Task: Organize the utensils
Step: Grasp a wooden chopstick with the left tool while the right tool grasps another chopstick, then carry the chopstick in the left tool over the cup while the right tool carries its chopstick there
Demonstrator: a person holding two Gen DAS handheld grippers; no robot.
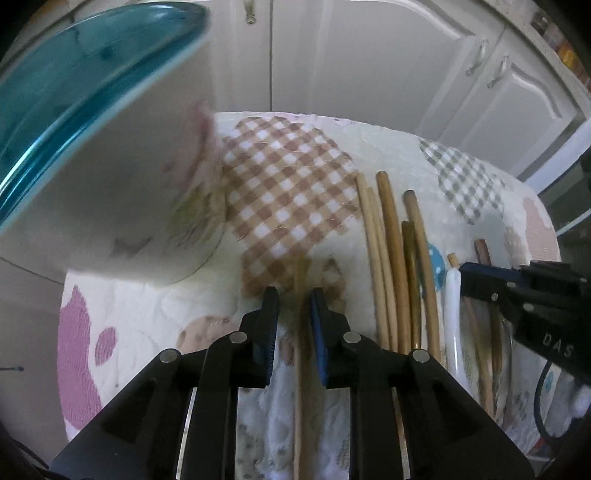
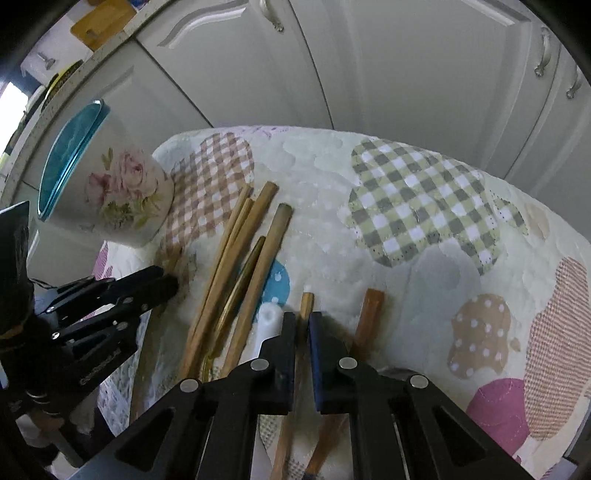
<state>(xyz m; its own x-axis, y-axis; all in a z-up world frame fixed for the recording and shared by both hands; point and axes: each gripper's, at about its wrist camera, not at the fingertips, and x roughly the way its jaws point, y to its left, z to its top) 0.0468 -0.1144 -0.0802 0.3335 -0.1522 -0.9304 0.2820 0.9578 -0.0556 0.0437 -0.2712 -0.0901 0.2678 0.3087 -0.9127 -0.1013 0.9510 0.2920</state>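
Observation:
A white cup (image 1: 110, 192) (image 2: 125, 199) with a rose print and a teal inside stands at the left of the cloth-covered table (image 1: 288, 166). Several wooden utensil handles (image 1: 388, 258) (image 2: 240, 258) lie side by side, next to a white handle (image 1: 452, 314) and a reddish-brown one (image 2: 369, 321). My left gripper (image 1: 293, 295) (image 2: 166, 278) points down over a thin wooden stick (image 1: 299, 387). The stick runs between its jaws with a gap on both sides. My right gripper (image 2: 303, 317) (image 1: 463, 277) is shut on another thin wooden stick (image 2: 306, 299) near its end.
White cabinet doors (image 1: 369, 55) (image 2: 406, 55) with metal handles stand behind the table. The patchwork cloth (image 2: 424, 203) hangs over the table's far and right edges. A cutting board (image 2: 99, 22) sits on a counter at the far left.

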